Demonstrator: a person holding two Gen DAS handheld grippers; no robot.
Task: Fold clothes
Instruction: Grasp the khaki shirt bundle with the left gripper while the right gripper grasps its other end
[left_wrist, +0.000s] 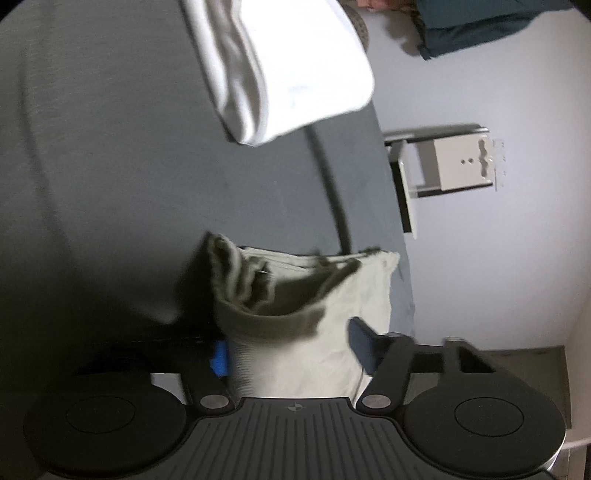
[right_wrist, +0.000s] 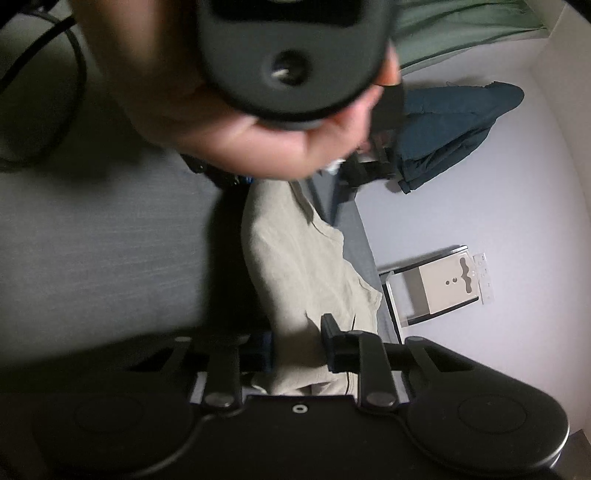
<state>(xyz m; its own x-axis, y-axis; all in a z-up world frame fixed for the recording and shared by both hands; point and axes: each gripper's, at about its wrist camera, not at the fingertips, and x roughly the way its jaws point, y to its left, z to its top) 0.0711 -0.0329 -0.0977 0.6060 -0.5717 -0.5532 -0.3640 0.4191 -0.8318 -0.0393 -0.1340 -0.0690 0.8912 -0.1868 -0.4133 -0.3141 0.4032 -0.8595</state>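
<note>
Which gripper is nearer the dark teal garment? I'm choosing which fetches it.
Left, probably. The left gripper clamps the far end of the beige garment, toward the dark teal garment; the right gripper clamps the near end, farther back.

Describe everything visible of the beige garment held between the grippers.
The beige garment looks like a light, wrinkled woven fabric, with a darker olive ribbed band near its bunched upper edge. It is gathered and stretched between the left gripper and the right gripper, each closed on cloth. It hangs over the grey surface. Motion blur hides finer detail.
</note>
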